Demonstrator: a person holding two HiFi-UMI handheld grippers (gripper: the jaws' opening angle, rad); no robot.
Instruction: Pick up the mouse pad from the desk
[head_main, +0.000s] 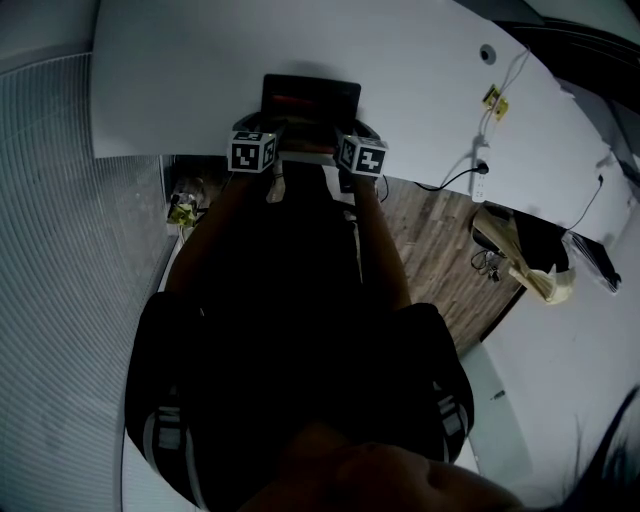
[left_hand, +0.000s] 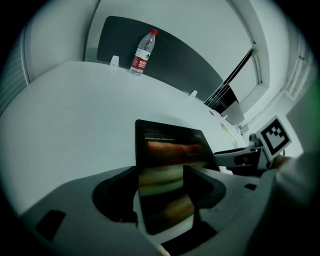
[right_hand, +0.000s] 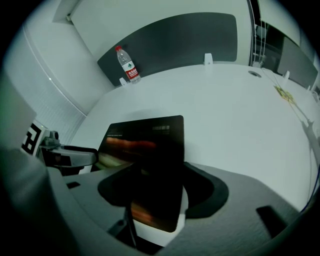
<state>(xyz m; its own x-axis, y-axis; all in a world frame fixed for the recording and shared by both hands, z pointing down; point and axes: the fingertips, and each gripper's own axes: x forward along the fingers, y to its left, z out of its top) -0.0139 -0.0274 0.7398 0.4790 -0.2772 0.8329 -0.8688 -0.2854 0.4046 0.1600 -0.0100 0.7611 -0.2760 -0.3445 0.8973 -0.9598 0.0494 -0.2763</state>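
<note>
Left claw (left_hand: 169, 197) is at the mouse pad (head_main: 310, 95)'s near-left corner. Its jaws are spread with the corner between them, and I judge it not pinched. The pad is on the white desk (head_main: 420, 60) by the near edge, straight ahead of both claws, its long side running from one claw to the other. Right claw (right_hand: 156, 200) is at the pad's near-right corner, jaws spread wide, corner between them, no pinch. Both are equally near, so both probably close next.
</note>
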